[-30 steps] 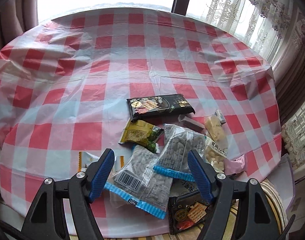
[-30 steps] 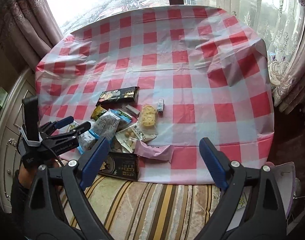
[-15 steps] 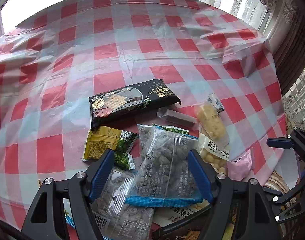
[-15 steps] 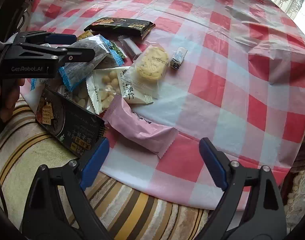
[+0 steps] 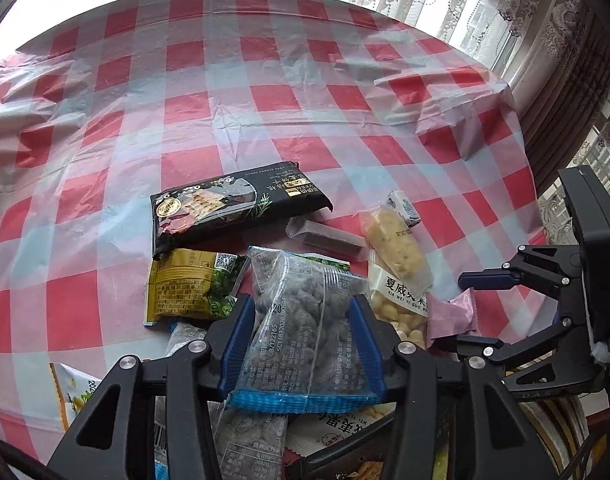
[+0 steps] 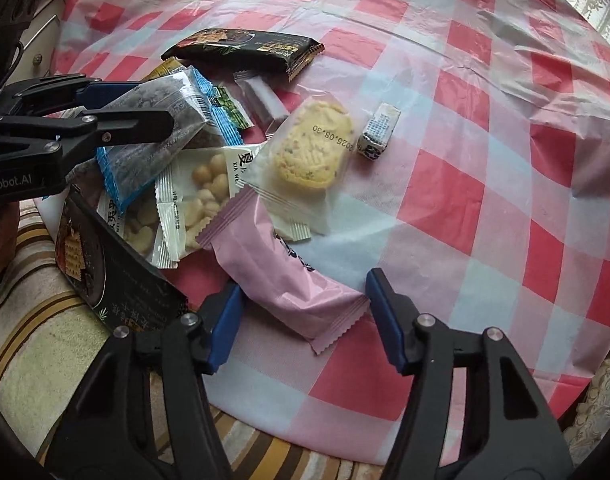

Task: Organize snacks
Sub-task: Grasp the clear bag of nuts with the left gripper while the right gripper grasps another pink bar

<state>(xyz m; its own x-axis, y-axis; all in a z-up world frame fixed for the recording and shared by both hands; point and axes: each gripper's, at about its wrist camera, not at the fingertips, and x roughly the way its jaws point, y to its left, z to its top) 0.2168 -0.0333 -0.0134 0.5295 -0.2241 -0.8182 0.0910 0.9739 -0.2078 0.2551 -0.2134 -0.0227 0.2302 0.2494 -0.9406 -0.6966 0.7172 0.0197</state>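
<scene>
Both grippers have dropped closer to the pile vs a sec ago. Left gripper (image 5: pixel 301 340) now straddles the clear bag of dark snacks (image 5: pixel 305 328), fingers spread and alongside it, not squeezing yet afaict. Right gripper (image 6: pixel 301 320) hangs released over the pink packet (image 6: pixel 289 276) at the table edge. Black cracker pack (image 6: pixel 245 48), round biscuit (image 6: pixel 309 152), nut pouch (image 6: pixel 201 188) etc all lie jumbled on the checked cloth (image 6: pixel 485 160). Nothing looks sorted yet; I'd say barely started, whole heap left.
</scene>
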